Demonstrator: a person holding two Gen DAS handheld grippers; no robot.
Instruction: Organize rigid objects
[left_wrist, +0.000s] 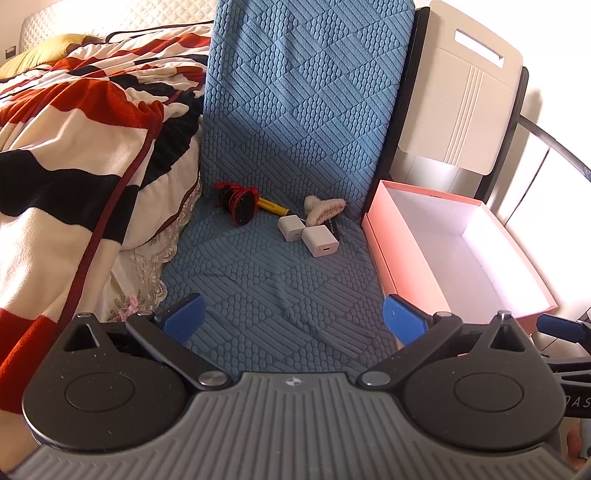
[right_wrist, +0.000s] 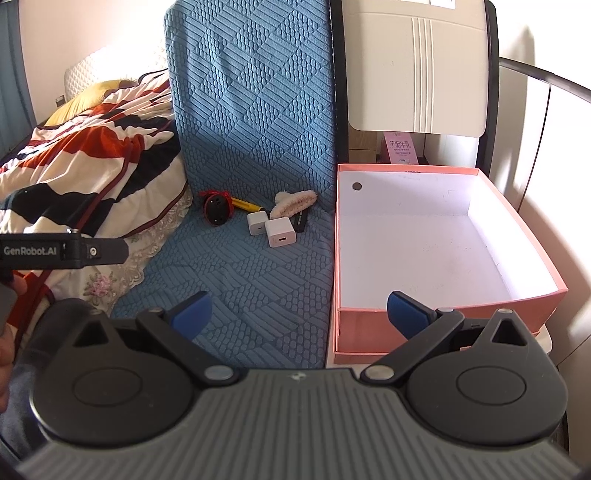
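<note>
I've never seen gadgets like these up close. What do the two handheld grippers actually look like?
The left gripper and the right gripper look alike: a ribbed grey body with a small round emblem, two black rounded discs, black linkage arms with silver pivot pins, and blue textured pads on the fingertips. Seen from the right wrist view, the left one's black side reads "GenRobot.AI".

black strip (right_wrist: 300, 222) | partly hidden under fluffy clip (right_wrist: 291, 204) | possibly a comb
</note>
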